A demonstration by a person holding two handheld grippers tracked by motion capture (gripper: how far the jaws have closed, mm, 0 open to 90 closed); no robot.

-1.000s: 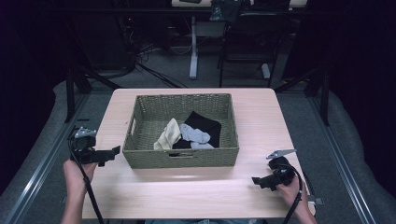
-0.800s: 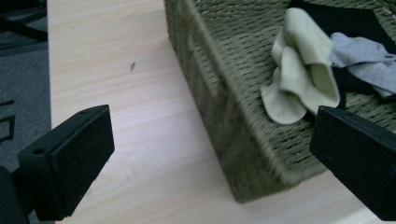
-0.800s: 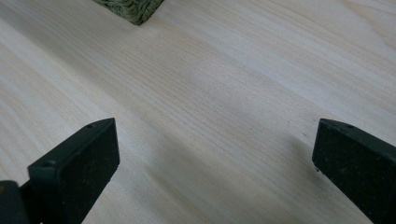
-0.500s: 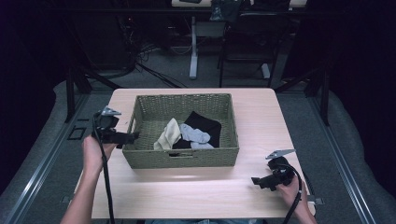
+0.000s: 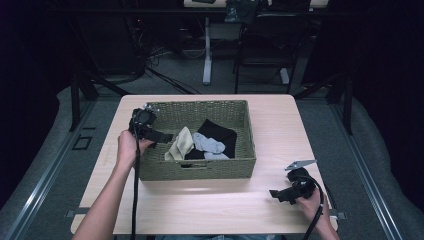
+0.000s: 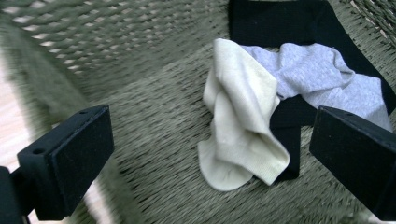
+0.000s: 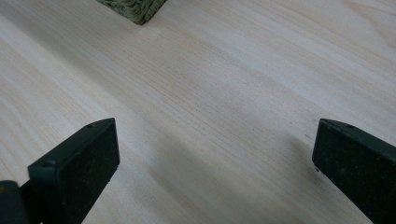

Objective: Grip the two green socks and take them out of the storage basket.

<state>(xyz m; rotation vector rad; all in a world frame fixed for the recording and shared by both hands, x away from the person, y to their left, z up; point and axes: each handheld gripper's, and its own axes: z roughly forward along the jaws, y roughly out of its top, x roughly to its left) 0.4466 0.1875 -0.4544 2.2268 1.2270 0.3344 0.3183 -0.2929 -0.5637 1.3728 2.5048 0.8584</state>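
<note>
1. Looking down from the high view, I see my left gripper (image 5: 159,136) over the left rim of the woven basket (image 5: 200,170), its jaws pointing toward 3 o'clock into the basket.
2. My left gripper view shows those jaws spread wide with nothing between them, framing the cream sock (image 6: 243,116).
3. That cream sock (image 5: 180,145) lies in the left half of the basket; in the high view its long axis runs from about 1 o'clock to 7 o'clock.
4. At its 3 o'clock side a grey sock (image 5: 209,146) touches it, and both overlap a black garment (image 5: 220,135) that reaches toward the far right of the basket floor.
5. Bare woven floor stays open at the basket's left end, between the cream sock and the left wall.
6. My right gripper (image 5: 279,194) sits low at the table's 5 o'clock corner, pointing toward 9 o'clock, well apart from the basket.
7. Its own view shows the jaws wide and empty over bare wooden table (image 7: 233,93), with a basket corner (image 7: 135,9) at 12 o'clock.
</note>
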